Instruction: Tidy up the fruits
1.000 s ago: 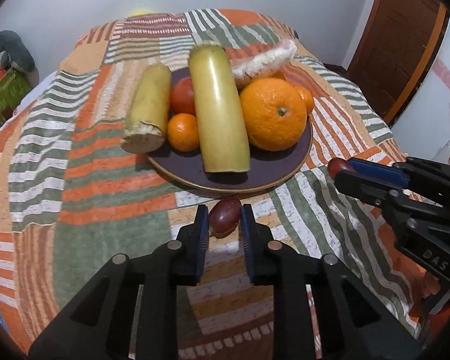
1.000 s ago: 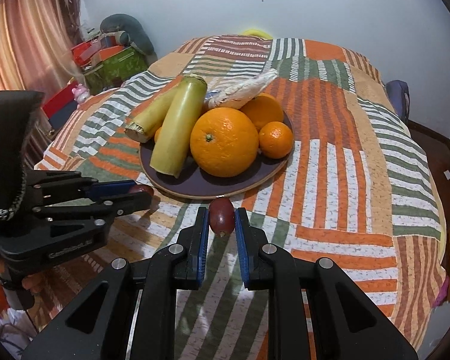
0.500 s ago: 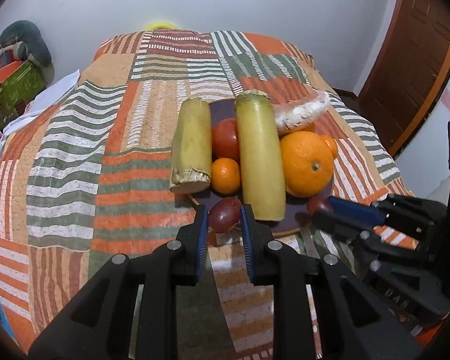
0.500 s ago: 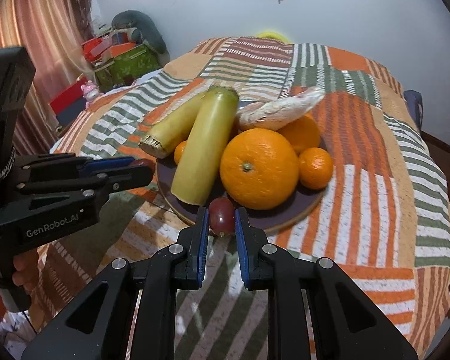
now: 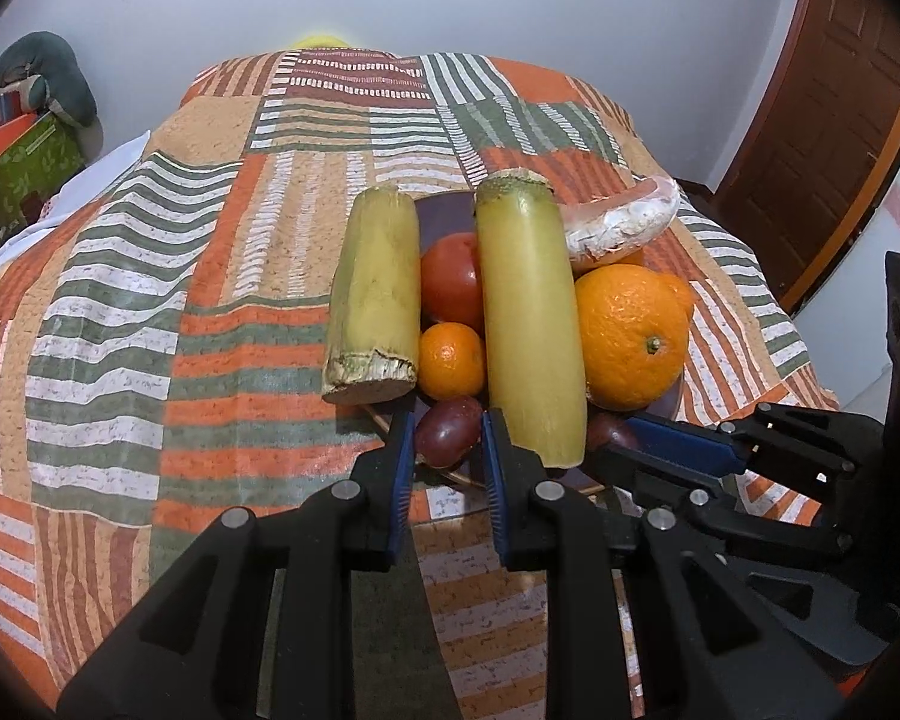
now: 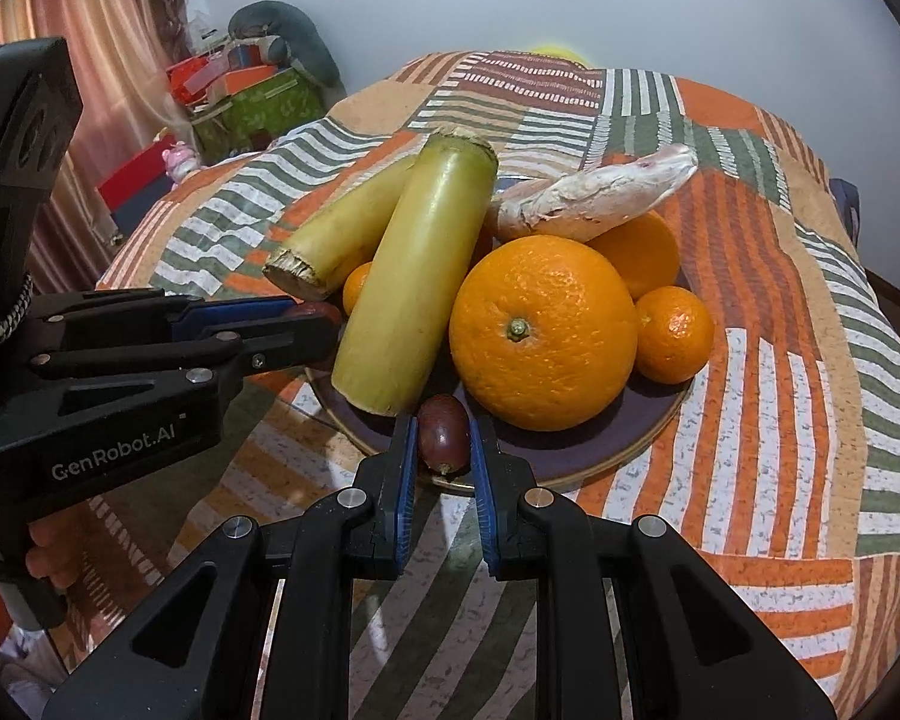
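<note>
A dark purple plate [image 6: 594, 450] on the striped bedspread holds two sugarcane pieces [image 5: 531, 312], a large orange [image 6: 540, 339], small mandarins [image 5: 452, 360], a tomato [image 5: 450, 282] and a wrapped pale root [image 6: 594, 198]. My left gripper [image 5: 447, 441] is shut on a dark red date [image 5: 447, 432] at the plate's near rim, just under the mandarin. My right gripper [image 6: 443, 441] is shut on another dark red date [image 6: 443, 432] over the plate's front rim, between the long sugarcane and the large orange. Each gripper shows in the other's view.
The patchwork bedspread [image 5: 210, 300] covers the whole surface around the plate. Boxes and a grey cushion [image 6: 252, 90] stand at the far left. A brown door [image 5: 822, 138] is at the right. A curtain [image 6: 108, 60] hangs at the left.
Both grippers have moved forward with their dates, from the bedspread in front of the plate to its near rim. The fruit on the plate has not moved.
</note>
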The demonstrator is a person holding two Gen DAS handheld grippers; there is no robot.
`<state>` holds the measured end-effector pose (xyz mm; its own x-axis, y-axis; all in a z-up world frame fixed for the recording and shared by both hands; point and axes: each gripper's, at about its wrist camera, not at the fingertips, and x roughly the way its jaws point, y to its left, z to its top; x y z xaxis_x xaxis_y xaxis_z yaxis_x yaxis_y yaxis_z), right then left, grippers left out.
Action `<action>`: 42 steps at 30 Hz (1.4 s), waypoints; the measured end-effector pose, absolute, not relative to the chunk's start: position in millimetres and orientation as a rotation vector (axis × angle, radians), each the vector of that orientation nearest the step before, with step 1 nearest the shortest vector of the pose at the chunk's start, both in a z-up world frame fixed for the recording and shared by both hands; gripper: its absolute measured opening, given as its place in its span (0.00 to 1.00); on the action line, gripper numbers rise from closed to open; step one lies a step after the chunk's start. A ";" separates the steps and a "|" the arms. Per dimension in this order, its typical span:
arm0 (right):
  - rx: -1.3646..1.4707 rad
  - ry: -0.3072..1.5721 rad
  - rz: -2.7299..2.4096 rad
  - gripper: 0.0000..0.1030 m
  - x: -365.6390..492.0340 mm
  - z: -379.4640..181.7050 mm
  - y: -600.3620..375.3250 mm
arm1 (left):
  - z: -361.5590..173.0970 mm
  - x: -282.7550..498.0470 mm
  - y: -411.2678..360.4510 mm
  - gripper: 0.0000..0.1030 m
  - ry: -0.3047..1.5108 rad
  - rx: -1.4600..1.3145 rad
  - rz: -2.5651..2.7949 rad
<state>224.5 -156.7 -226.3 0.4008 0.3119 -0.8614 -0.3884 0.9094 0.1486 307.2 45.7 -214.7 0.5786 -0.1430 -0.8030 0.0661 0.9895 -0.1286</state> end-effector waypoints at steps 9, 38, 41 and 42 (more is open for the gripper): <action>-0.073 1.085 0.437 0.21 227.0 -226.9 -157.7 | -211.4 302.9 48.2 0.31 0.945 -0.091 -0.110; -0.036 0.420 0.310 0.43 80.2 27.8 -182.7 | 40.6 78.6 25.4 0.59 0.279 -0.048 -0.044; -0.037 0.377 0.299 0.53 66.2 37.6 -180.3 | 48.5 60.9 22.0 0.64 0.242 -0.032 -0.030; -0.037 0.367 0.294 0.55 64.6 38.4 -179.9 | 49.9 56.7 21.0 0.66 0.237 -0.034 -0.029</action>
<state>64.6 -179.9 38.4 0.8915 0.2764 -0.3588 -0.2898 0.9569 0.0172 56.7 21.0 49.9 0.9717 -0.0328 -0.2341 0.0248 0.9990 -0.0367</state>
